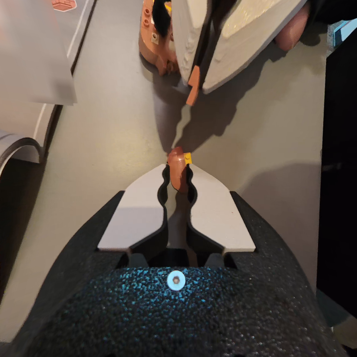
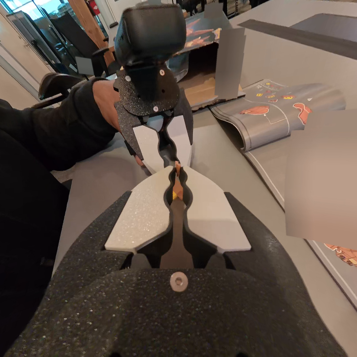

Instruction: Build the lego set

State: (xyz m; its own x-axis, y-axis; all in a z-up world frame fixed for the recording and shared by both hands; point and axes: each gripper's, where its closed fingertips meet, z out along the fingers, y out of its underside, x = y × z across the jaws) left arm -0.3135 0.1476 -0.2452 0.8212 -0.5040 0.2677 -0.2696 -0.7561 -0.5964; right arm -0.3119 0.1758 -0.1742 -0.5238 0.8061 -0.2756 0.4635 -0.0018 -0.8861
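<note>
In the left wrist view my left gripper (image 1: pixel 178 166) is shut on a rounded brown lego piece (image 1: pixel 177 170) with a small yellow part (image 1: pixel 187 156) on it, held just above the grey table (image 1: pixel 108 123). My right gripper (image 1: pixel 195 87) comes in from above, shut on a thin flat orange-brown piece (image 1: pixel 193 85), a short way from the brown piece. In the right wrist view my right gripper (image 2: pixel 177 168) pinches that thin piece (image 2: pixel 177 167). The left gripper (image 2: pixel 170 160) faces it, tips partly hidden. A brown and yellow piece (image 2: pixel 176 193) shows through the gap between my right fingers.
A partly built brown lego model (image 1: pixel 152 44) stands on the table behind the right gripper. An open instruction booklet (image 2: pixel 270 116) lies at the right, with an open cardboard box (image 2: pixel 201 85) behind it. A person's hand (image 2: pixel 106 100) holds the left gripper. The table edge runs along the left. The gap from one gripper's tips to the other's is roughly 8 cm.
</note>
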